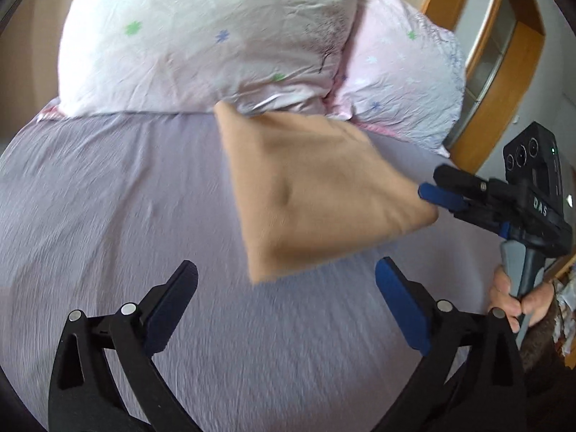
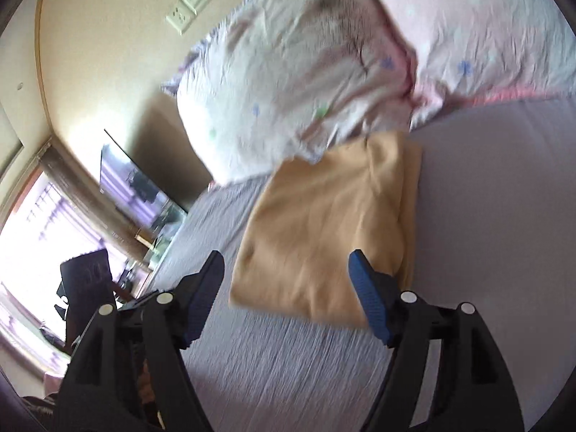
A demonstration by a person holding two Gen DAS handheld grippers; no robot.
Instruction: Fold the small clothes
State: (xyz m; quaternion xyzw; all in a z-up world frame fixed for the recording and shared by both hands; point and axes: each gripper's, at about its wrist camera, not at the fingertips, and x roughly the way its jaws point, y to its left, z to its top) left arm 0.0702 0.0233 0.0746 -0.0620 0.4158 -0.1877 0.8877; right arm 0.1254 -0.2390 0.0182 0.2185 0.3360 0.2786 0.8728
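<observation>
A tan folded garment lies flat on the lilac bed sheet, its far corner against the pillows. It also shows in the right wrist view. My left gripper is open and empty, hovering over the sheet just short of the garment's near corner. My right gripper is open and empty, its right finger over the garment's near edge. In the left wrist view the right gripper sits at the garment's right corner, held by a hand.
Two pale pink pillows with small stars lie at the head of the bed. A wooden door frame stands at the right. A window, a TV and a wall socket are on the left.
</observation>
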